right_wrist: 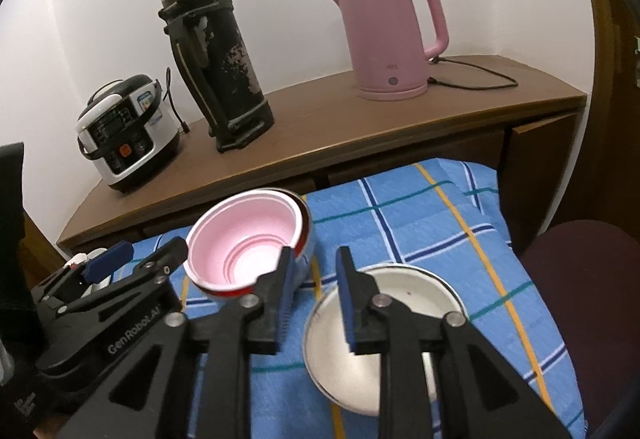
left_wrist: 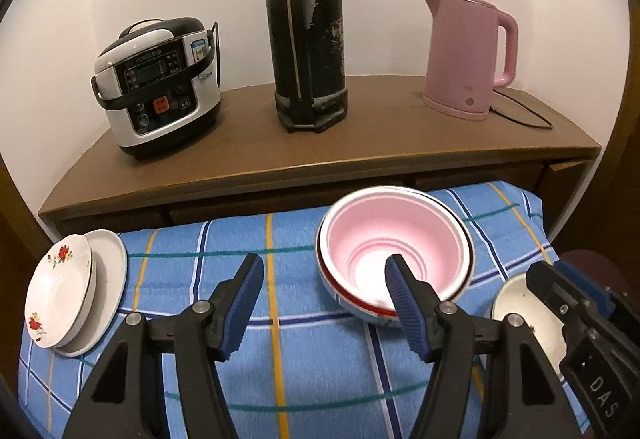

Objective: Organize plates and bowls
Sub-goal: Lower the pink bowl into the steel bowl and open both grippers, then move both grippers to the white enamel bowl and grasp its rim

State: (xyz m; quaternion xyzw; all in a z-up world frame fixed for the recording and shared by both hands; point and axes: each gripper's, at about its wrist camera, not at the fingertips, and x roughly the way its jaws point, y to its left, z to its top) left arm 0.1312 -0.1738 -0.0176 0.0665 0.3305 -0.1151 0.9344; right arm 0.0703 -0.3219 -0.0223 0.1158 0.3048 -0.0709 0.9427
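Both my left gripper (left_wrist: pixel 324 281) and right gripper (right_wrist: pixel 314 279) are released. I judge the white bowl (right_wrist: pixel 400 303) rigid, slippery, breakable; I grip its rim.

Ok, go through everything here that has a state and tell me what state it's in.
Left gripper: jaws open, empty.
Right gripper: jaws open, empty.
Pink bowl: upright, nested in another bowl, empty.
White bowl: upright, alone, empty.
Plates: two, stacked.
Kettle: lid shut, on its base.
Rice cooker: lid shut.
Flask: upright, capped.
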